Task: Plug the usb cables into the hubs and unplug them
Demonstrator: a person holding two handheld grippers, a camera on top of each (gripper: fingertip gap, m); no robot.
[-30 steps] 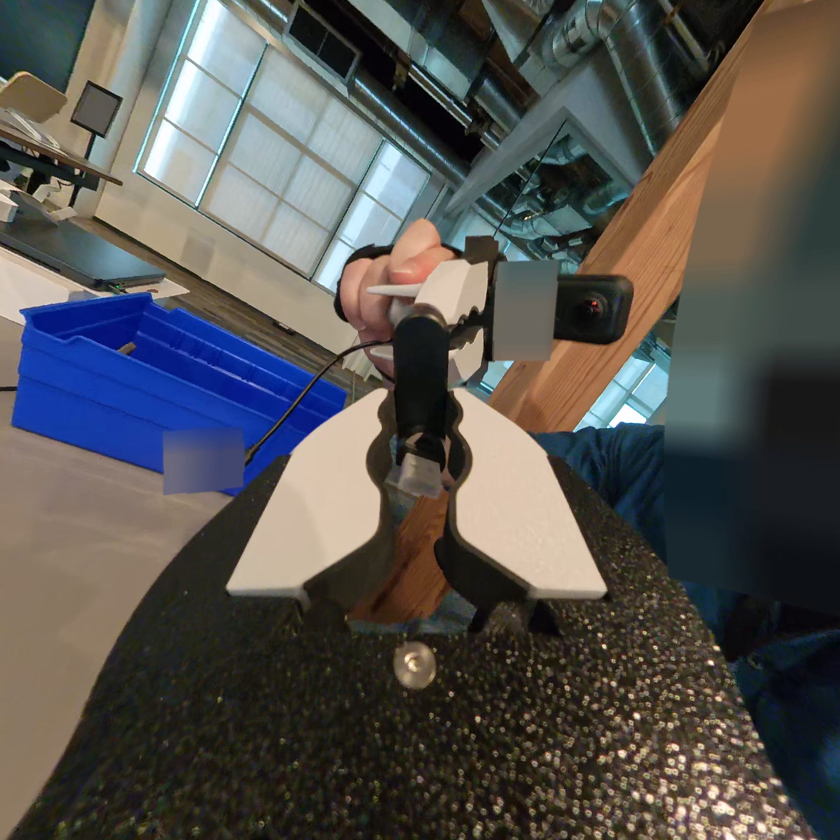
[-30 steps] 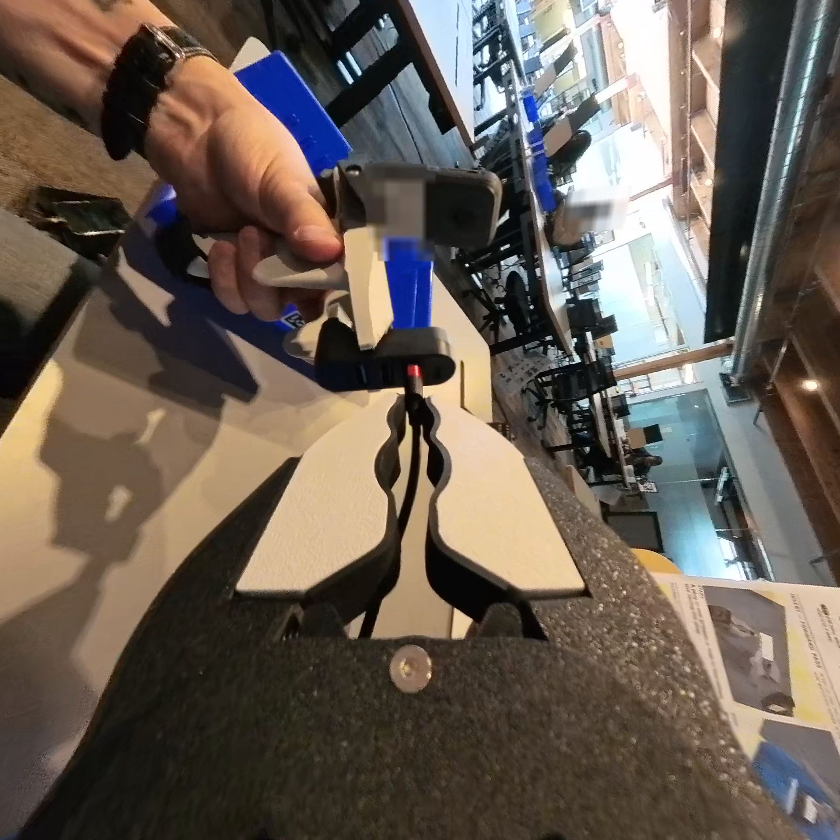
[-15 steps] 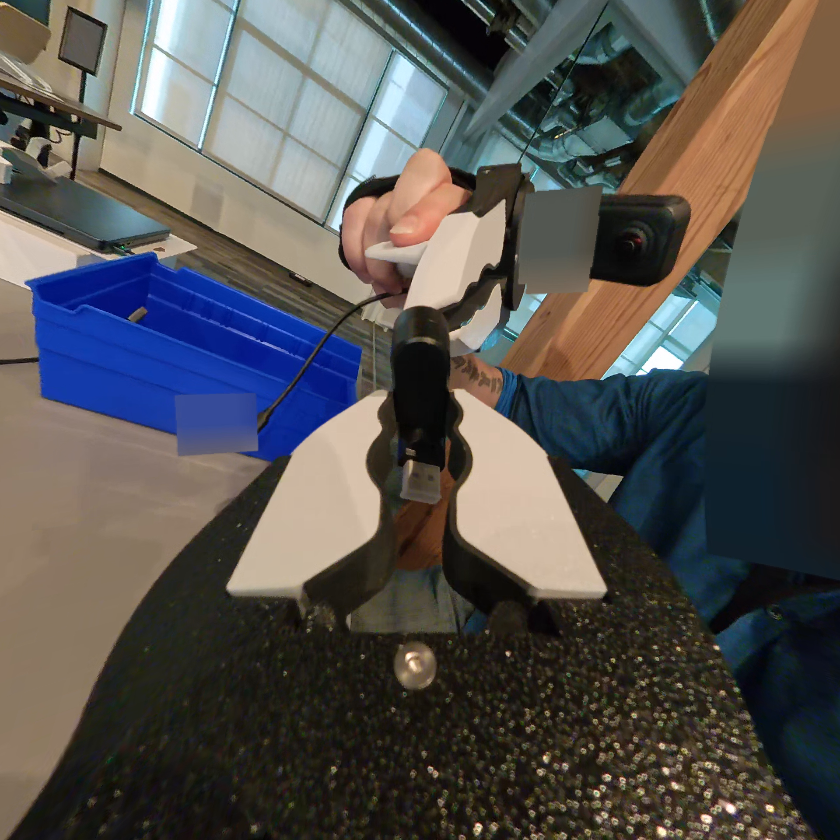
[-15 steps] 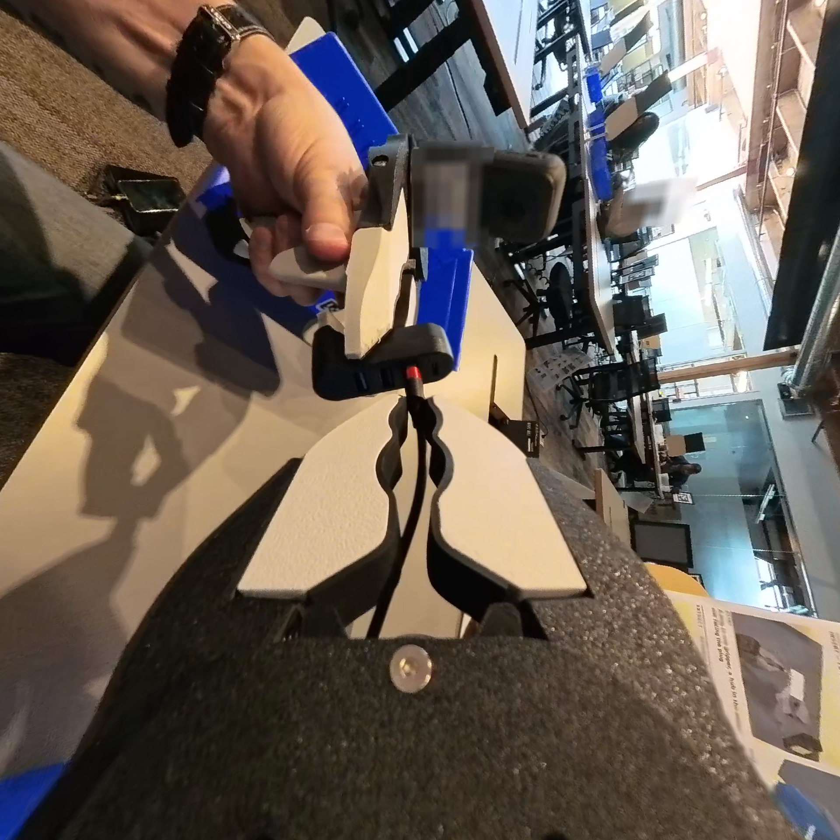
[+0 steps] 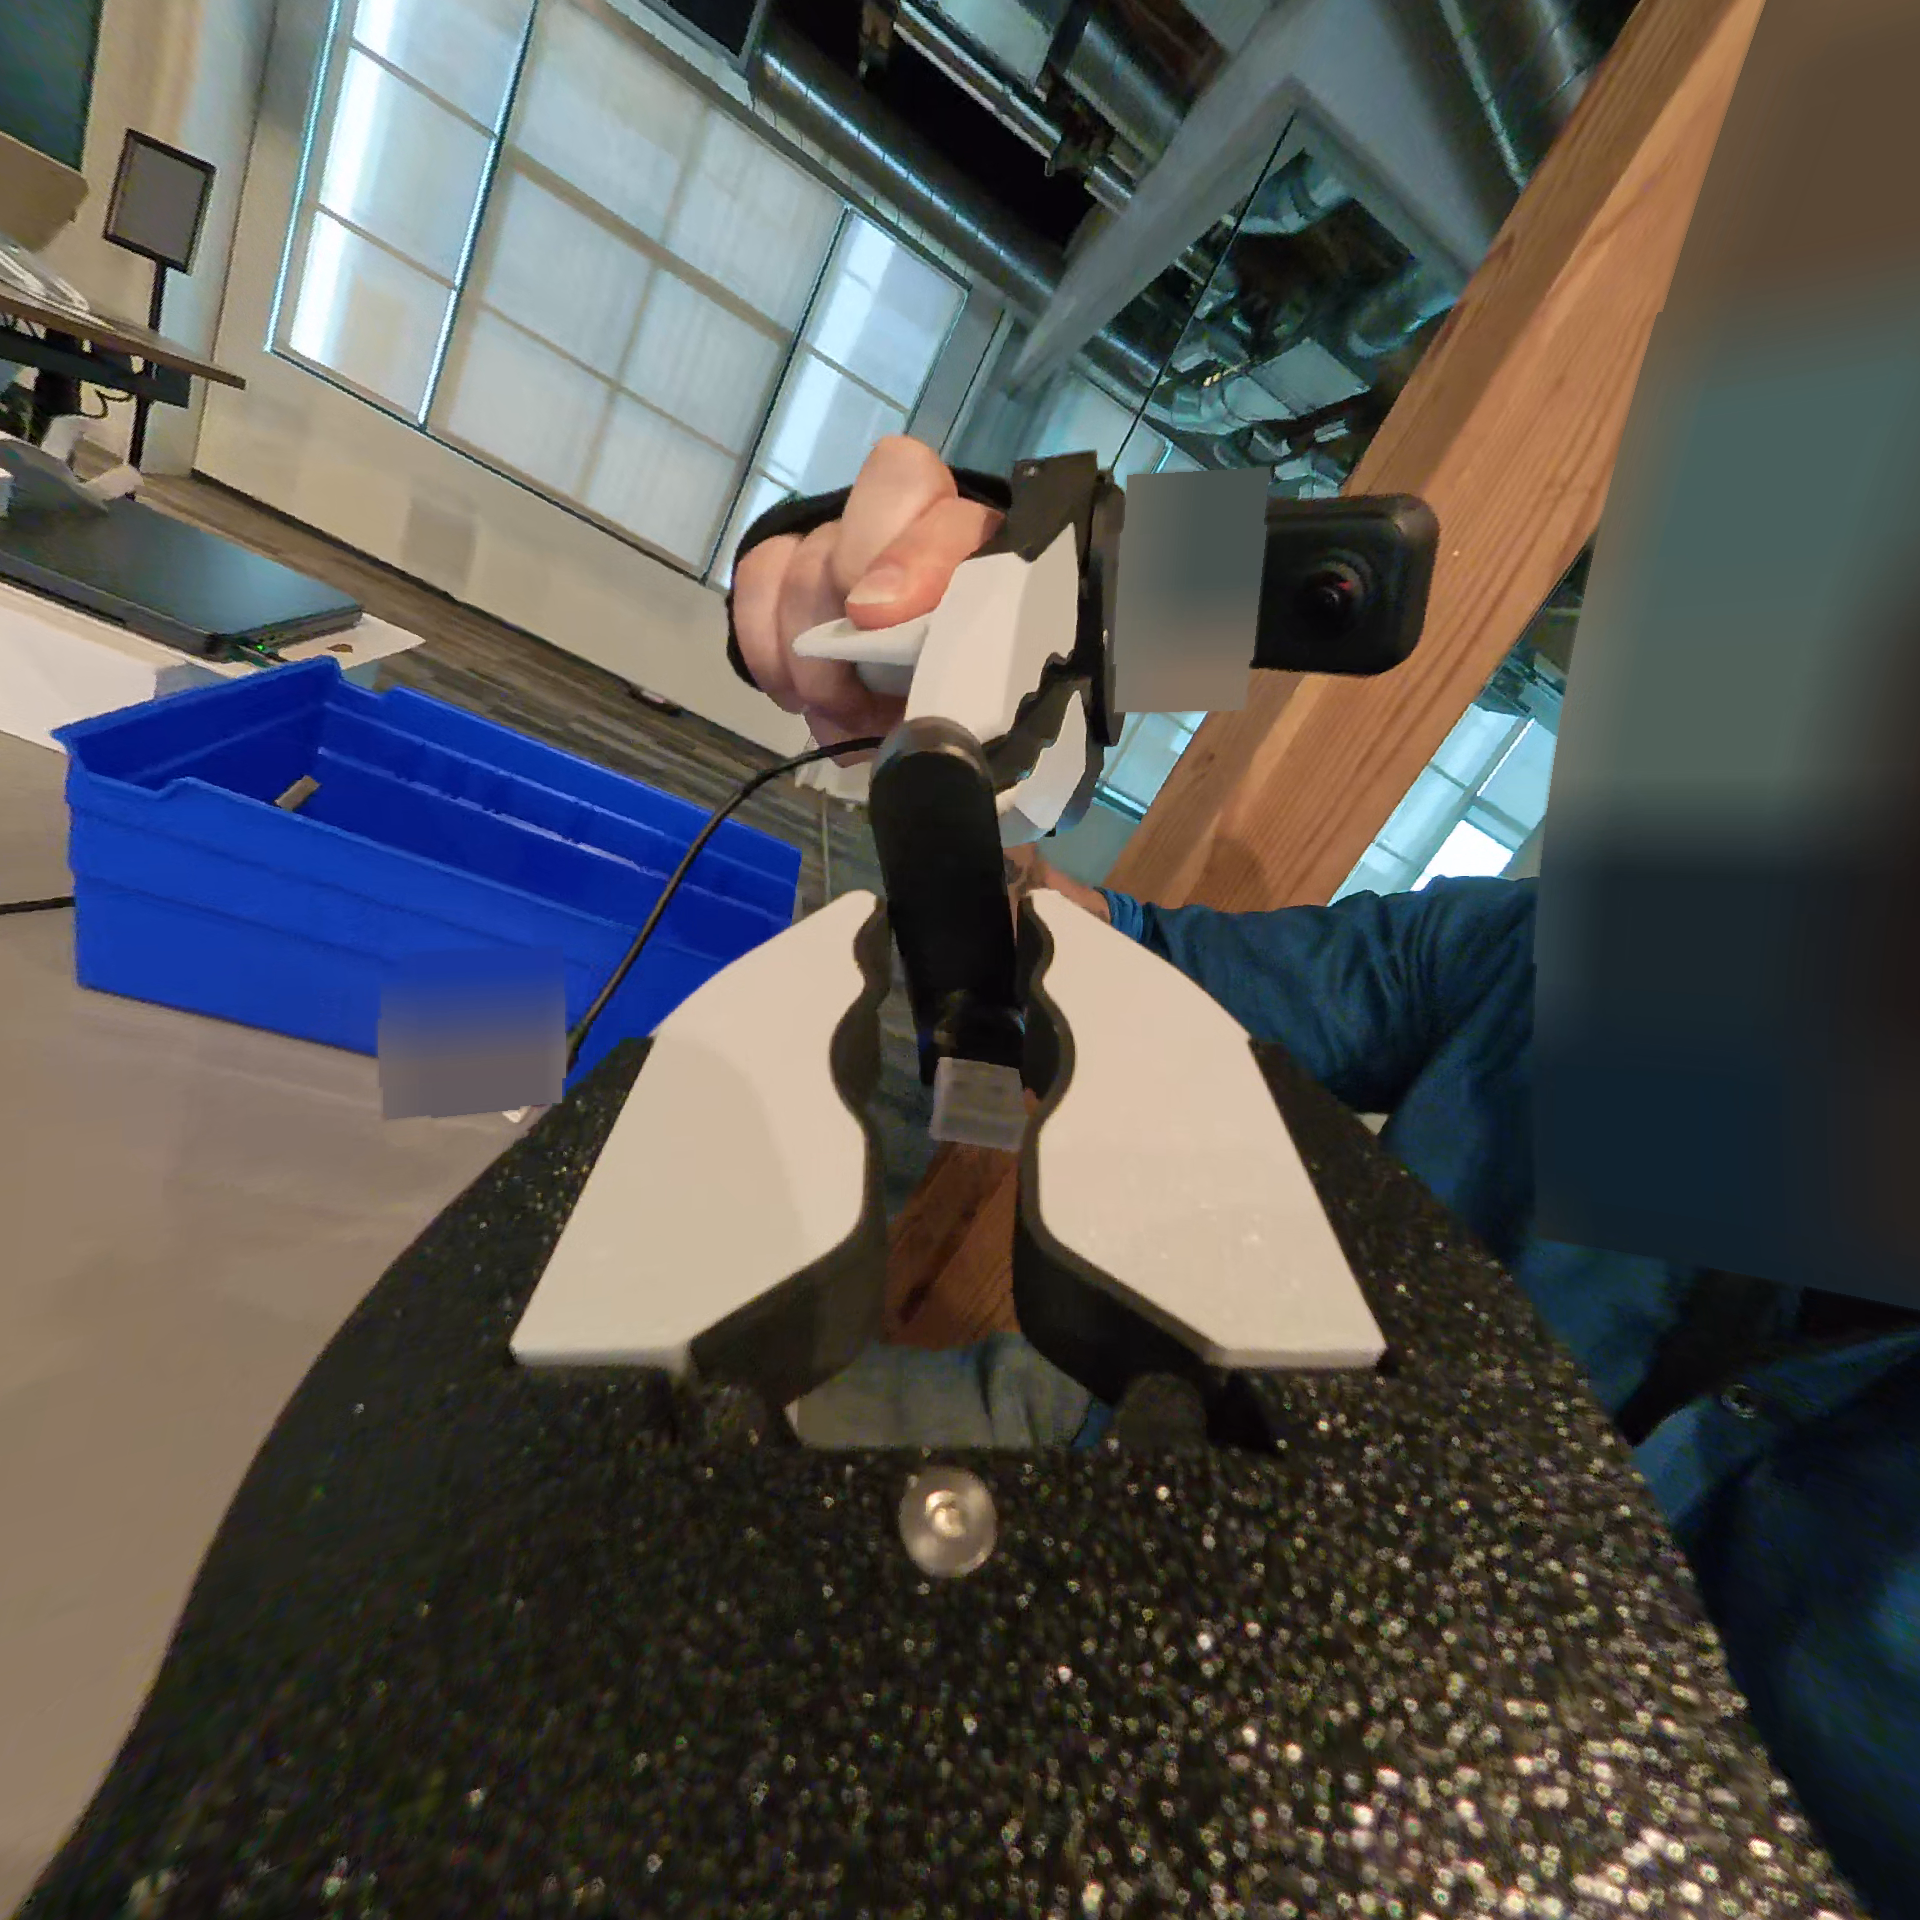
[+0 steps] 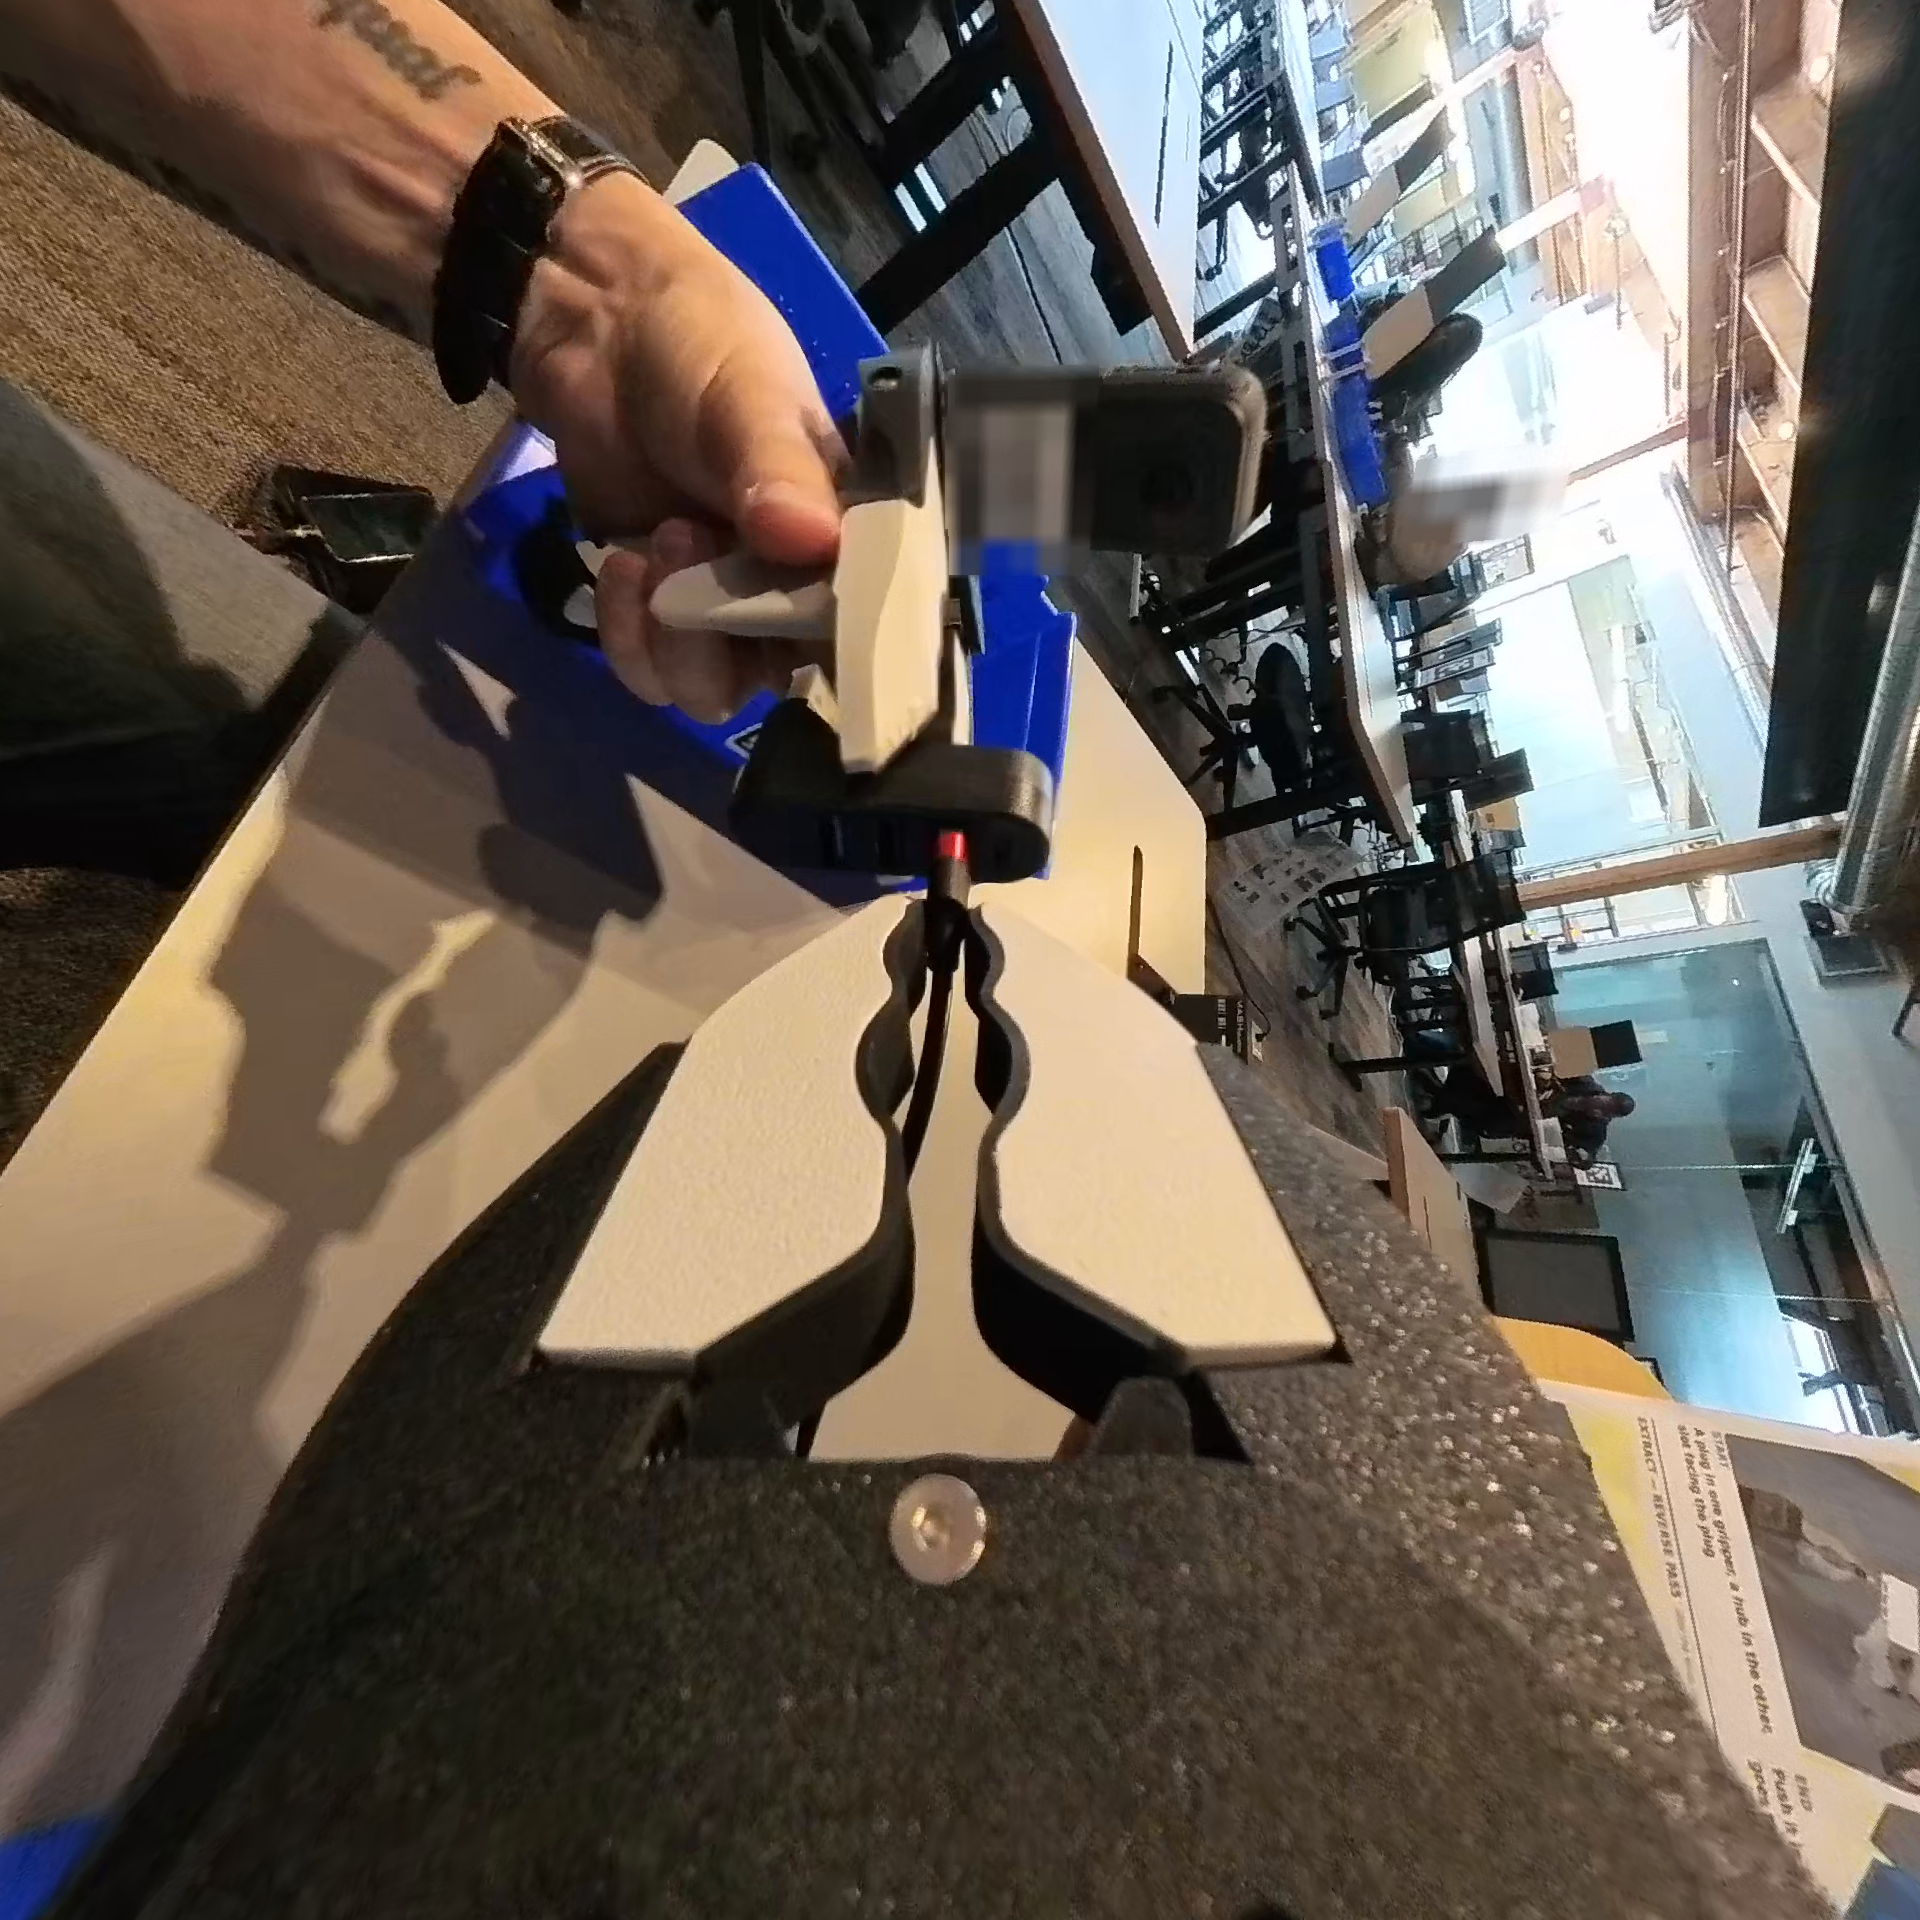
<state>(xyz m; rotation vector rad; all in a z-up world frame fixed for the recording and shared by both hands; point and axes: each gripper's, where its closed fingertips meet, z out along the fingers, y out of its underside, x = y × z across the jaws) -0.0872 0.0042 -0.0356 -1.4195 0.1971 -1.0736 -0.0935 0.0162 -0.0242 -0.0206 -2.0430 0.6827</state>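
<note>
In the left wrist view my left gripper is shut on a black USB hub, whose own silver plug points back between my fingers. My right gripper meets the hub's far end, and a thin black cable hangs from there. In the right wrist view my right gripper is shut on the black cable just behind its red plug. That plug sits in a port of the hub, which my left gripper holds from above. Both are held above the table.
A blue bin stands on the grey table to the left and also shows in the right wrist view. A printed sheet lies at the right. A wooden beam and a person's blue sleeve are close by. Less than 4 cm separates the two grippers' tips.
Both grippers have swung and tilted a little together. The red plug stays in the hub and both grips are unchanged.
</note>
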